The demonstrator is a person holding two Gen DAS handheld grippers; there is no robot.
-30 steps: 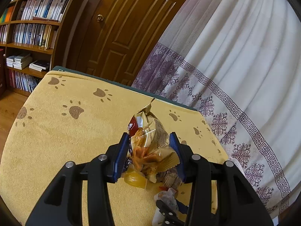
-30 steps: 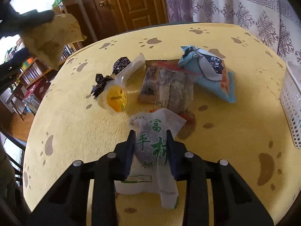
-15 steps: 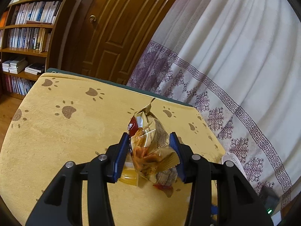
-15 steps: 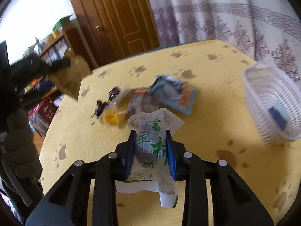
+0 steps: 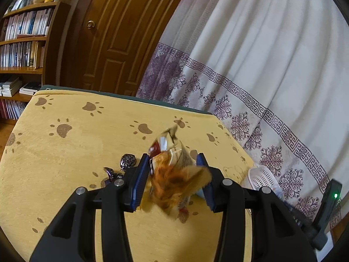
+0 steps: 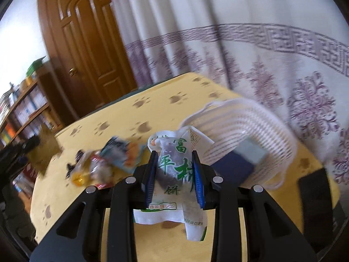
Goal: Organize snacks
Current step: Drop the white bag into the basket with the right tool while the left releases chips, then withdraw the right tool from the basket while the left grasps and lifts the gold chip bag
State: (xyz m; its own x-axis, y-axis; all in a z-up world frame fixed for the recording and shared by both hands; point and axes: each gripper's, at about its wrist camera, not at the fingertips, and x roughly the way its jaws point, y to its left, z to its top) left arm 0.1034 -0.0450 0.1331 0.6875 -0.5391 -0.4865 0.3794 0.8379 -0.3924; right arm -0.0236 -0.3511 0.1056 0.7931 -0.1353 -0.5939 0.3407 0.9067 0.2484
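Note:
My left gripper [image 5: 173, 159] is shut on a crinkly beige and orange snack bag [image 5: 174, 170], held above the yellow paw-print tablecloth [image 5: 65, 144]. My right gripper [image 6: 174, 155] is shut on a white snack packet with green characters [image 6: 176, 168], lifted off the table just in front of the white slatted basket [image 6: 250, 135]. A dark blue packet [image 6: 231, 168] lies inside that basket. The basket [image 5: 261, 178] also shows at the right of the left wrist view. Several loose snacks [image 6: 109, 159] lie in a blurred pile on the cloth to the left.
A dark wrapped sweet [image 5: 128, 160] lies on the cloth left of my left fingers. A patterned curtain [image 5: 261, 65] hangs behind the table, a wooden door [image 5: 113, 35] and a bookshelf [image 5: 21, 43] stand further back. The other gripper [image 6: 19, 150] shows at the left edge.
My right gripper has risen and swung right with the white packet, from over the snack pile to beside the basket. The left gripper drifted slightly sideways, still holding its bag.

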